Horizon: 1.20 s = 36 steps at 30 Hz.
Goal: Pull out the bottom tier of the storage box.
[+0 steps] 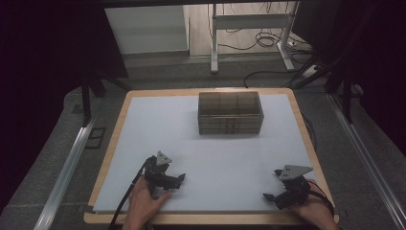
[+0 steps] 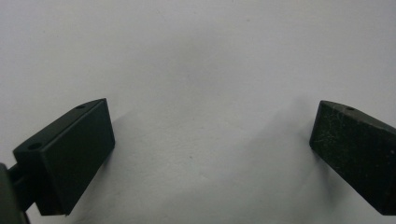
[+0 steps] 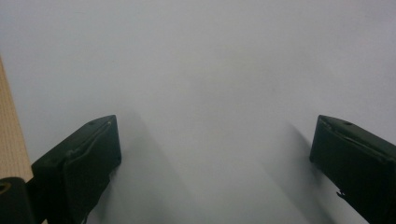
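A dark see-through box (image 1: 230, 112) with several compartments stands on the white mat (image 1: 215, 158) toward the back middle. My left gripper (image 1: 178, 181) rests low on the mat near the front left, held by a hand, pointing right. Its jaws stand wide apart over bare mat (image 2: 205, 93) with nothing between them, so the left gripper (image 2: 212, 140) is open. My right gripper (image 1: 272, 184) sits near the front right corner, pointing left. The right gripper (image 3: 215, 149) is open too, over bare mat (image 3: 210, 70).
The mat covers a wooden tabletop (image 1: 116, 129) whose edge shows as a tan strip (image 3: 9, 140) beside the right gripper. Beyond the table are a white desk frame (image 1: 249, 33) and cables on the floor (image 1: 268, 40). Metal rails (image 1: 67, 167) run along both sides.
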Each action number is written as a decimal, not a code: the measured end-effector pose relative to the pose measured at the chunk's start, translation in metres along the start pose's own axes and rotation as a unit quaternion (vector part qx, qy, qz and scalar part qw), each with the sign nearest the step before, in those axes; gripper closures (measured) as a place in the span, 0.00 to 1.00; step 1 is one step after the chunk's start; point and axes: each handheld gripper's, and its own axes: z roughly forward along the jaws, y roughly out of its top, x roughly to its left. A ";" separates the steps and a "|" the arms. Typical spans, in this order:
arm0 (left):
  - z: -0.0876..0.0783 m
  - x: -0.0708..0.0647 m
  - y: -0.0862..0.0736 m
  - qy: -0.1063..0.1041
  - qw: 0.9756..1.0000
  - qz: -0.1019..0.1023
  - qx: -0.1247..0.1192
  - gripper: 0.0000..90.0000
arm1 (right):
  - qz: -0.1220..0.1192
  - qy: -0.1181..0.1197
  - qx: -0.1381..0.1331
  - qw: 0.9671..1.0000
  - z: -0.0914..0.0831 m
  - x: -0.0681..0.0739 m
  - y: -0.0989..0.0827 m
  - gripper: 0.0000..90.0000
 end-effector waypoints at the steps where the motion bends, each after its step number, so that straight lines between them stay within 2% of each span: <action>1: 0.000 0.000 0.000 0.000 1.000 0.000 0.000 0.00 | 0.000 0.000 -0.001 1.000 0.000 0.000 0.000 0.02; 27: 0.000 0.000 0.000 0.001 1.000 0.000 0.000 0.00 | 0.004 -0.001 -0.001 1.000 -0.001 0.000 0.000 0.02; 36: 0.000 0.000 0.000 0.001 1.000 0.000 0.000 0.00 | 0.005 -0.002 -0.005 1.000 -0.003 0.001 0.000 0.09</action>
